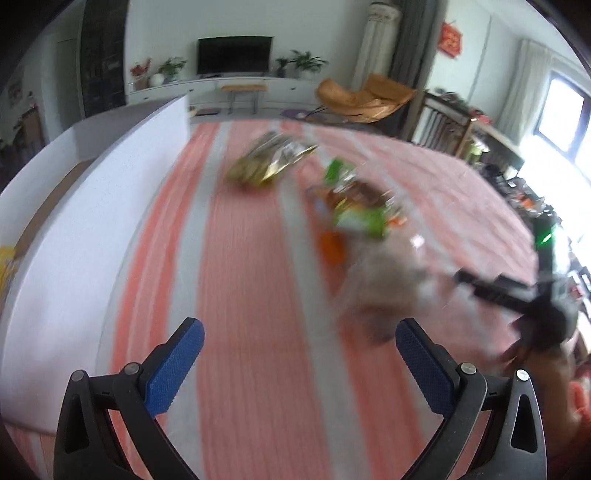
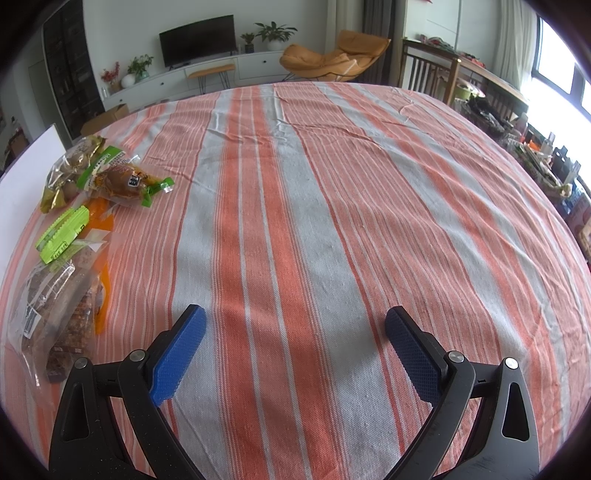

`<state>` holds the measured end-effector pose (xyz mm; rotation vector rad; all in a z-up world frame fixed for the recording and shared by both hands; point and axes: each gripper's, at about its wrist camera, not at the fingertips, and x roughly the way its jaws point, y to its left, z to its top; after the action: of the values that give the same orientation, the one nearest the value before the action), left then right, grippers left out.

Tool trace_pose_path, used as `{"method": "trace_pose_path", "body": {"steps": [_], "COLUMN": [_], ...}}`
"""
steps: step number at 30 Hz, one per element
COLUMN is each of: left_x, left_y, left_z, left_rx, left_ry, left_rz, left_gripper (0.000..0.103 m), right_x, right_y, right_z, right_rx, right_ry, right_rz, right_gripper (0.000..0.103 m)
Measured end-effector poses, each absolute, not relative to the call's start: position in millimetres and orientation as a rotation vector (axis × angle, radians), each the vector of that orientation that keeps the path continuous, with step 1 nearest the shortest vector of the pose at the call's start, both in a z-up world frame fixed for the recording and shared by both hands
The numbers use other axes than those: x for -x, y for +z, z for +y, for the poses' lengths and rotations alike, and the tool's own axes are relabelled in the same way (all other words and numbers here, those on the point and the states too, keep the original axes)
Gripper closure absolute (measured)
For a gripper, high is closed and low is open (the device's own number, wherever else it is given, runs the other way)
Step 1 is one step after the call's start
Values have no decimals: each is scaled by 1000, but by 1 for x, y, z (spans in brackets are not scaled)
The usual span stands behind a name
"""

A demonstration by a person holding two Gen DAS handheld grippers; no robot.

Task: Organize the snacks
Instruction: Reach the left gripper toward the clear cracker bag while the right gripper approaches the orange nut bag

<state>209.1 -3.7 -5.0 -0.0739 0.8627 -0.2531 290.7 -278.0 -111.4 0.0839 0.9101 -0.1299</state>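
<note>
Right wrist view is showing both grippers, right gripper [image 2: 295, 350] and left gripper [image 1: 299, 365], hovering with jaws wide apart and empty while the snack packets [image 2: 85, 206] are lying clustered on the striped tabletop [image 2: 332, 184] beside a white box [image 1: 92, 206], so picking appears not yet begun and the next move calls for closing on one packet.

snack packets [image 2: 122, 181] (print too small), nothing legible

A black television [image 2: 197, 38] stands on a long white cabinet [image 2: 207, 72] against the pale far wall, potted plants [image 2: 275, 33] beside it. An orange lounge chair [image 2: 332, 55] sits right; bright windows [image 2: 557, 70] flood daylight.
</note>
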Motion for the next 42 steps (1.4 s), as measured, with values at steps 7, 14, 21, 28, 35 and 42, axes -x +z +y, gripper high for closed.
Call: {"method": "trace_pose_path", "body": {"steps": [7, 14, 21, 28, 35, 42], "left_x": [-275, -237, -167, -178, -184, -184], "left_y": [-29, -29, -36, -65, -71, -73], "left_z": [-89, -63, 4, 28, 32, 26], "left_rx": [-129, -60, 23, 17, 22, 11], "left_ry": [-343, -298, -148, -60, -50, -33], "left_rz": [1063, 1049, 1030, 975, 955, 945], "left_gripper": [2, 55, 49, 10, 0, 0], "right_x": [-291, -291, -291, -291, -291, -303], "right_y": [-111, -111, -111, -111, -111, -109], "right_z": [-278, -279, -278, -278, -279, -272], "right_rx": [-84, -84, -85, -88, -88, -73], "right_ry": [-130, -129, -129, -128, -127, -29], "right_rz": [911, 911, 911, 910, 910, 968], "right_gripper": [3, 3, 3, 3, 3, 3]}}
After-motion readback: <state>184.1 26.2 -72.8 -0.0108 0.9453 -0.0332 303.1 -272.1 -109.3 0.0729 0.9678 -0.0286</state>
